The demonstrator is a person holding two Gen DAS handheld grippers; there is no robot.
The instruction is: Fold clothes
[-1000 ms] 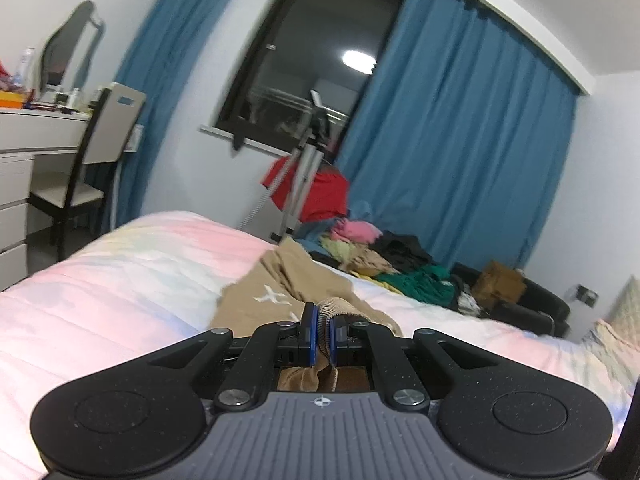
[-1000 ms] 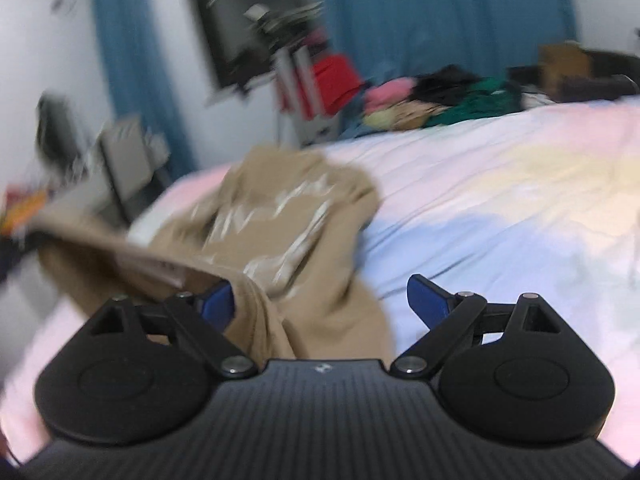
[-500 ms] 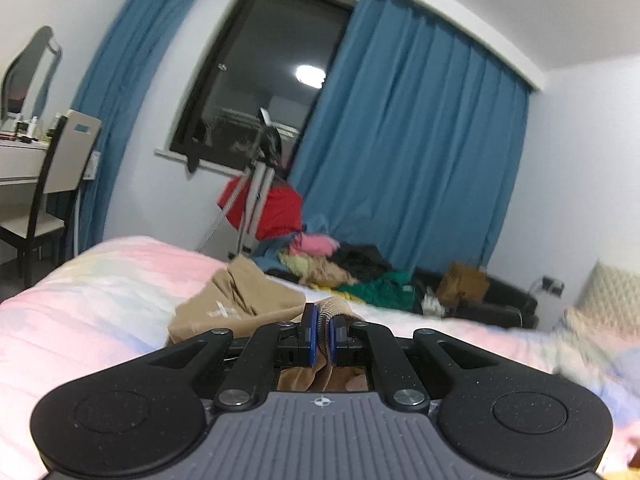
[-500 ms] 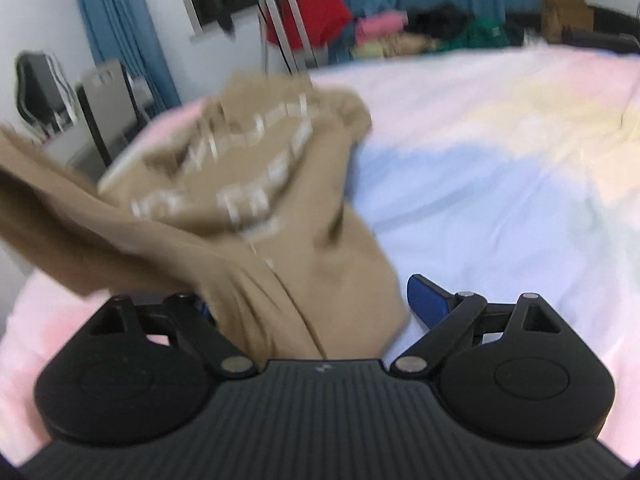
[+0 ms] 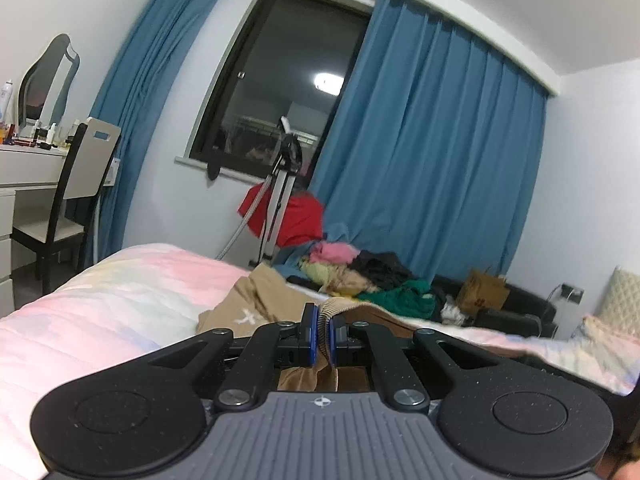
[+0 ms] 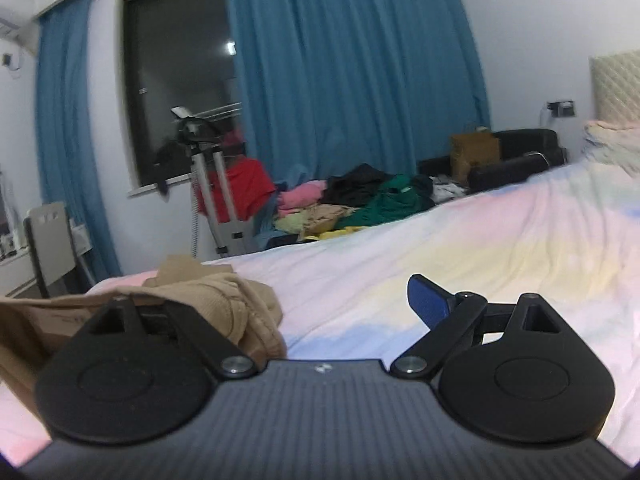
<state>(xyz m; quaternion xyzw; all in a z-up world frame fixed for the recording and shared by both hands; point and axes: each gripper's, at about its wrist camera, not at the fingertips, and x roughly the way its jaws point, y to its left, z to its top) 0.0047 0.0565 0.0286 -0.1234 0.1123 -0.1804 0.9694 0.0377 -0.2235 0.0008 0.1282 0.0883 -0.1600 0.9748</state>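
Observation:
A tan sweater (image 5: 260, 304) with white marks lies on the pastel bedspread (image 5: 120, 300). My left gripper (image 5: 323, 334) is shut on the sweater's ribbed hem, which sticks up between the blue pads. In the right wrist view the sweater (image 6: 224, 312) is bunched at the left, over my left finger. My right gripper (image 6: 320, 312) is open; its right blue pad (image 6: 428, 304) is bare above the bedspread (image 6: 480, 248).
A pile of mixed clothes (image 6: 352, 200) lies beyond the bed's far edge, by blue curtains (image 5: 420, 160). A garment steamer stand (image 5: 276, 208) with a red garment is at the window. A chair (image 5: 76, 184) and dresser stand left. A black sofa (image 6: 512, 160) is at right.
Both grippers have tilted up toward the window. The sweater in the right wrist view has dropped from spread out to a low bunch at the left. The left gripper keeps its grip.

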